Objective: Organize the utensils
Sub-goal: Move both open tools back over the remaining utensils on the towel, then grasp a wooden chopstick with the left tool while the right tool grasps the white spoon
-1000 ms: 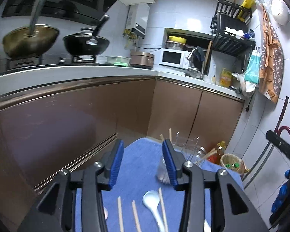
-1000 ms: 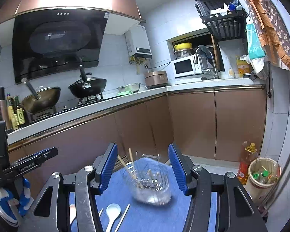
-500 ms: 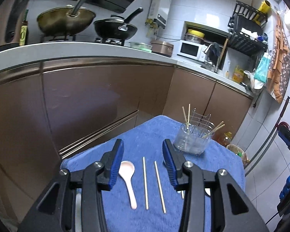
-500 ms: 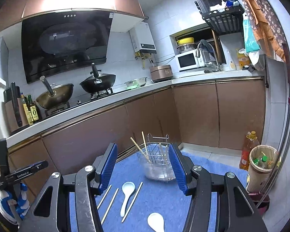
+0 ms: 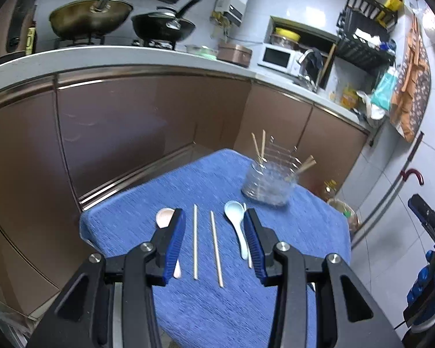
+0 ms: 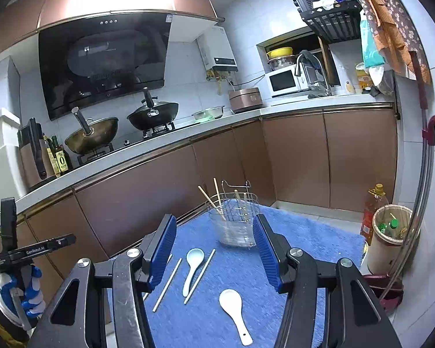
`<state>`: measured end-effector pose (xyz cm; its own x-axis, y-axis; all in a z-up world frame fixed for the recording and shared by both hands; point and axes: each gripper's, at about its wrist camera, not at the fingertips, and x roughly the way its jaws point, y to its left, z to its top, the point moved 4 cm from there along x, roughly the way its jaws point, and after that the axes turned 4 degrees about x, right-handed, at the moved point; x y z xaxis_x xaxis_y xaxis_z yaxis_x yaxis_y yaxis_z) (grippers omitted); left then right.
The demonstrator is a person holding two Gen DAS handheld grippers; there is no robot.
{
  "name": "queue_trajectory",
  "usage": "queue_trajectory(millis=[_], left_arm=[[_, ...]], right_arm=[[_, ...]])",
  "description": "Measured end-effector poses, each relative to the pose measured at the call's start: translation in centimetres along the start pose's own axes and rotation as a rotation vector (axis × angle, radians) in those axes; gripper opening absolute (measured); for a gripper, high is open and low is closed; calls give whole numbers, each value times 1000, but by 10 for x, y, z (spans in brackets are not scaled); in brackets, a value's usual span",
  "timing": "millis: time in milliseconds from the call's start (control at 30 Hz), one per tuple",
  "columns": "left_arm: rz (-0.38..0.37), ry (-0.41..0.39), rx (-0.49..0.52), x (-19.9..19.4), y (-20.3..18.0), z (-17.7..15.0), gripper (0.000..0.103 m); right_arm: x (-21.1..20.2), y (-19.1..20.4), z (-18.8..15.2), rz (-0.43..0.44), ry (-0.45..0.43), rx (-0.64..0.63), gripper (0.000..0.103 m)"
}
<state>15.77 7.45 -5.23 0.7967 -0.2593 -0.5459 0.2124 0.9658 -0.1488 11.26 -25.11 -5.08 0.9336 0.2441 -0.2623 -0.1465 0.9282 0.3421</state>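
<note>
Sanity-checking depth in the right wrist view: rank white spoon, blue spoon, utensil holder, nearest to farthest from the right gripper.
1. White spoon: on the blue cloth, just under the right gripper, toward its right finger.
2. Blue spoon: mid-cloth, between loose chopsticks.
3. Utensil holder: at the cloth's far end, chopsticks already standing in it.

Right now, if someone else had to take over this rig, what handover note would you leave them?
Left gripper: open, empty, above the blue cloth.
Right gripper: open, empty, facing the utensil holder.
Done: a few chopsticks already stand in the holder at the cloth's far end.
Left: loose chopsticks lying flat on the cloth, plus a pink spoon, a pale blue spoon and a white spoon.
The white spoon lies nearest the right gripper; the pink spoon sits by the left gripper's left finger.
</note>
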Motion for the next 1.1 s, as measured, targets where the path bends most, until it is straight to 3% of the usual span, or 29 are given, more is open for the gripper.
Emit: queue_trajectory(millis=[233, 367, 667, 933, 1100], left_arm=[[-8, 48, 56, 17, -34, -8, 40], [33, 107, 69, 40, -44, -16, 40], [50, 243, 12, 90, -49, -33, 40], [65, 337, -6, 124, -39, -49, 40], [34, 413, -29, 154, -24, -51, 40]], right_arm=[[-2, -25, -8, 13, 8, 25, 52], [6, -44, -20, 30, 37, 49, 52], [29, -84, -48, 39, 156, 90, 52], [40, -74, -64, 55, 249, 43, 52], [47, -66, -71, 63, 283, 33, 52]])
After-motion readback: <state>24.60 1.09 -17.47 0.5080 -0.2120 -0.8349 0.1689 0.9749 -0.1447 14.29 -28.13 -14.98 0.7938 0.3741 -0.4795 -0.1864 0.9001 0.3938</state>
